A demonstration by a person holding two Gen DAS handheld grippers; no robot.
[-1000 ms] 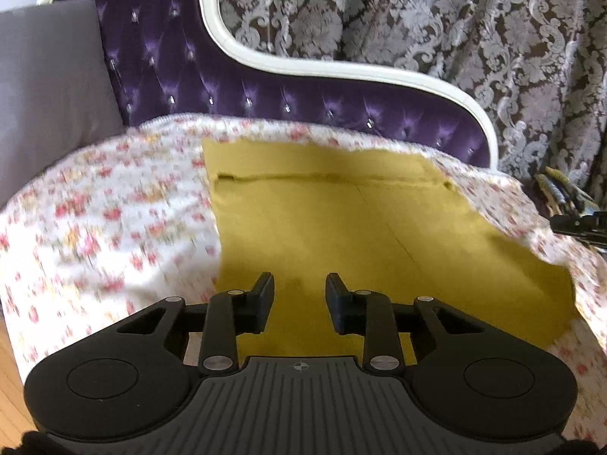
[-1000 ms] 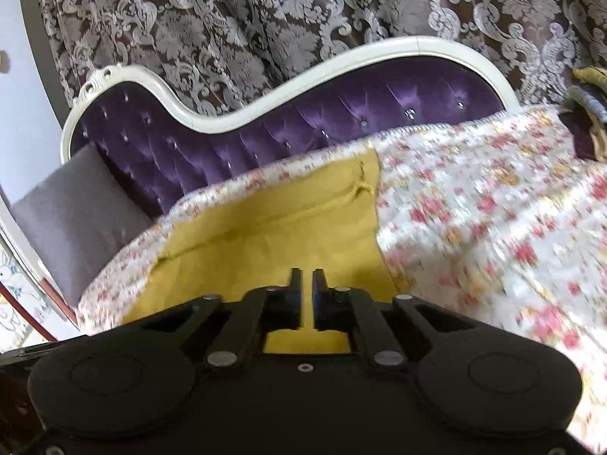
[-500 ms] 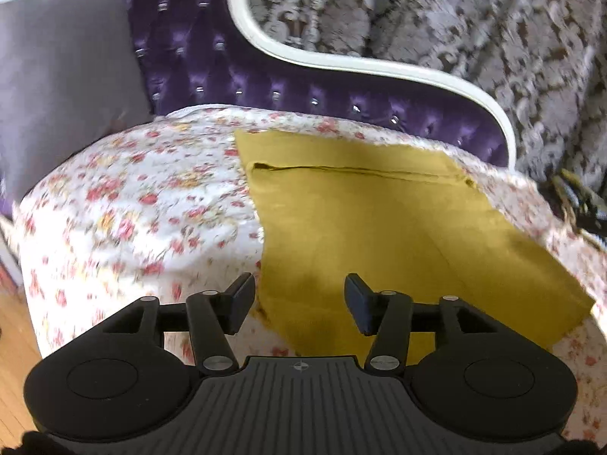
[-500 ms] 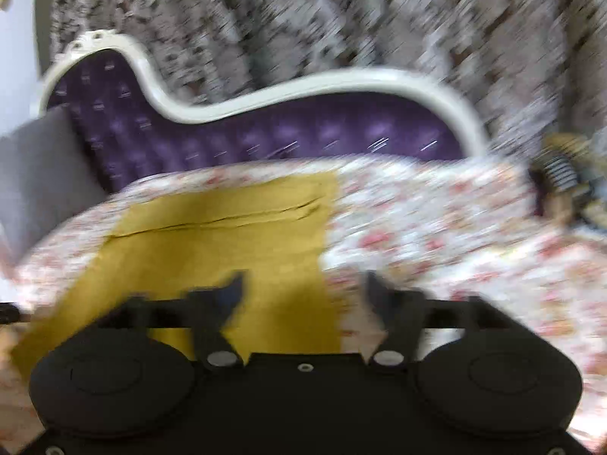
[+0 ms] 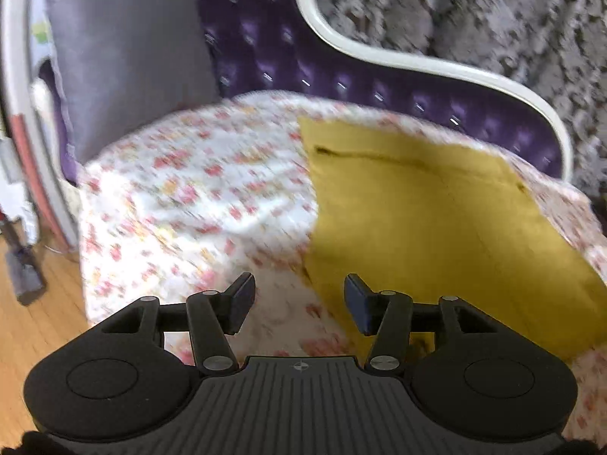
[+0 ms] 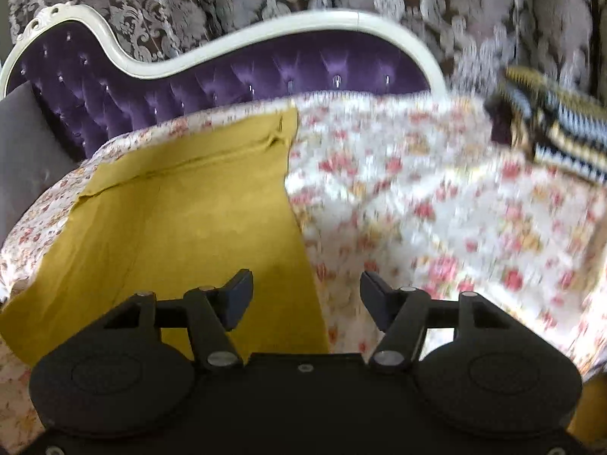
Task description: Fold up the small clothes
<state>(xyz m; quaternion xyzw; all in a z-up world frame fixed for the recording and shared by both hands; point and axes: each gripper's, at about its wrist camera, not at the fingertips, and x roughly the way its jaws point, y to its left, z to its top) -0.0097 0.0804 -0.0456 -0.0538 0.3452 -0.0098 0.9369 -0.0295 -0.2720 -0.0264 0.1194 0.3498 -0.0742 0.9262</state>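
Both grippers swung off mustard cloth (image 5: 436,220) edges; no writing legible.

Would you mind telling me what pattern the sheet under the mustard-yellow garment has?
White floral sheet with small red and pink flowers, seen best in the right wrist view.

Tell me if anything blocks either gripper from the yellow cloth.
Nothing visible does. The yellow cloth lies flat on the floral cover, bare on top. The left gripper and right gripper each straddle a near side edge, right closing.
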